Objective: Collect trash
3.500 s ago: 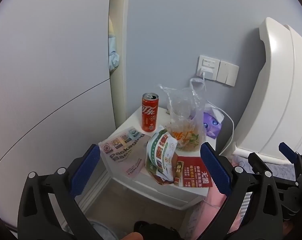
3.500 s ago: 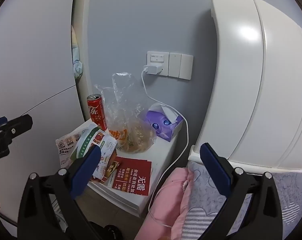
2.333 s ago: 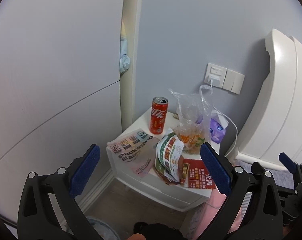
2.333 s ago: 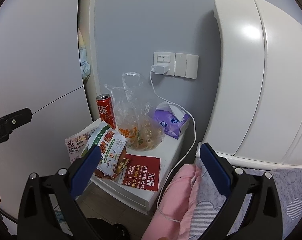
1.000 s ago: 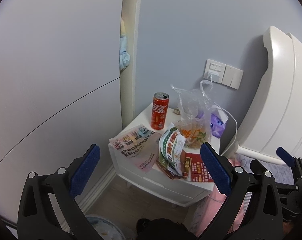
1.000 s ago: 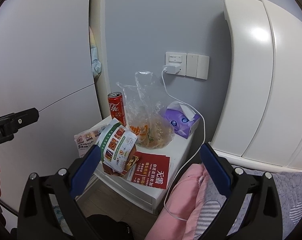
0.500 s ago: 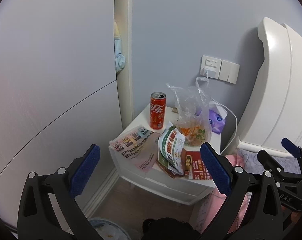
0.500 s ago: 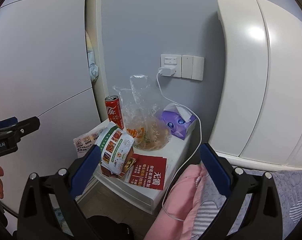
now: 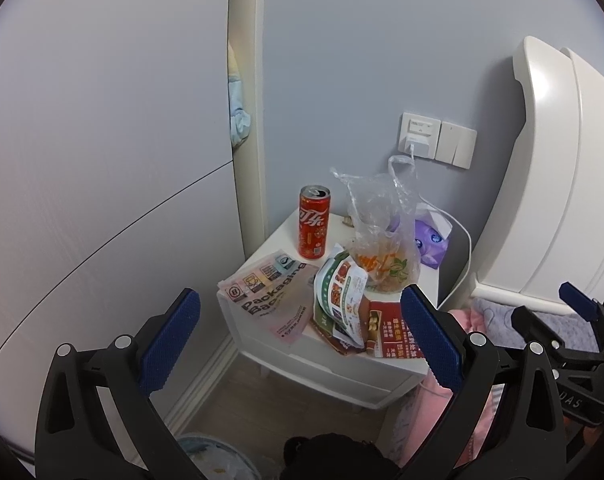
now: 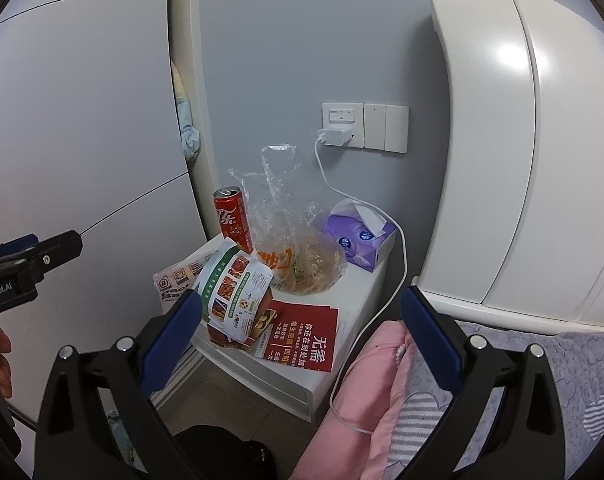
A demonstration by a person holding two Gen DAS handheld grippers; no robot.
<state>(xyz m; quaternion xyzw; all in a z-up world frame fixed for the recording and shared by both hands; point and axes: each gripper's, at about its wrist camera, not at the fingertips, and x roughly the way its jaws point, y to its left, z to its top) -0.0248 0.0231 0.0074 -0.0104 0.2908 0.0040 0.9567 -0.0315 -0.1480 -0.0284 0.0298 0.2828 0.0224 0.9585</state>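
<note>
A white bedside table (image 9: 389, 376) (image 10: 365, 284) carries trash: a red cola can (image 9: 313, 222) (image 10: 233, 219), a clear plastic bag of food scraps (image 9: 383, 240) (image 10: 298, 248), a green-and-white food wrapper (image 9: 339, 296) (image 10: 236, 284), a red flyer (image 9: 391, 330) (image 10: 305, 336) and a pink packaging bag (image 9: 270, 294) (image 10: 178, 276). My left gripper (image 9: 300, 344) is open and empty, held well short of the table. My right gripper (image 10: 300, 340) is open and empty too, also apart from the trash.
A purple tissue box (image 10: 359, 236) sits at the table's back right. A white charger cable (image 10: 397, 280) hangs from the wall socket (image 10: 341, 124). White headboard (image 10: 521, 140) and pink bedding (image 10: 365, 392) lie right. A bin (image 9: 218, 460) stands on the floor below.
Both views have drifted slightly over the last seconds as the grippers shifted before the table. Both grippers stay open and nothing on the table has moved.
</note>
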